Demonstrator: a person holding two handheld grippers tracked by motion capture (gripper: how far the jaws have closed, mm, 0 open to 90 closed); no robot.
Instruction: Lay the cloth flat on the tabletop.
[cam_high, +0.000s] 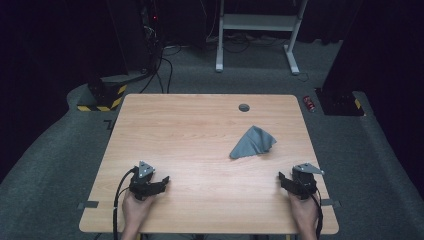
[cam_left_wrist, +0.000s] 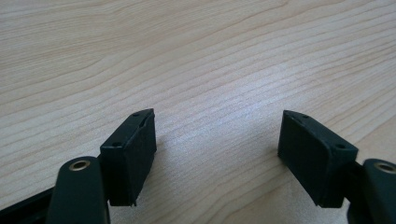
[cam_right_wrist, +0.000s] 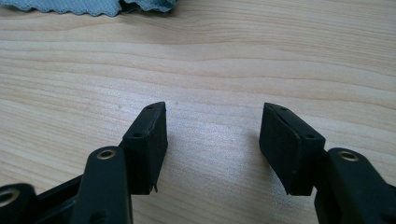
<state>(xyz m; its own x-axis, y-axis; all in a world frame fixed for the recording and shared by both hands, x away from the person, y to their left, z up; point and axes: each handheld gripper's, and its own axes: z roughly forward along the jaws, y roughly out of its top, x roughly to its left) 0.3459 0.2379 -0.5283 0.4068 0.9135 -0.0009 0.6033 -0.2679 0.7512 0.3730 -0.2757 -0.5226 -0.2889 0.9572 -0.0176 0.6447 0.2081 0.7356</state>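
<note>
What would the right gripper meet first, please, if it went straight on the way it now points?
Probably the grey cloth: the right gripper, open and holding nothing, faces bare table, with the cloth's edge ahead and slightly left. It might just pass beside it; depth is hard to judge.

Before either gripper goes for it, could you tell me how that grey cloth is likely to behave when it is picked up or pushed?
The grey cloth lies crumpled in soft folds on the table, so it will probably hang floppy from a pinch. It looks thin, so likely very light. Pushed, it would probably bunch up on the smooth wood; it cannot roll or tip.
</note>
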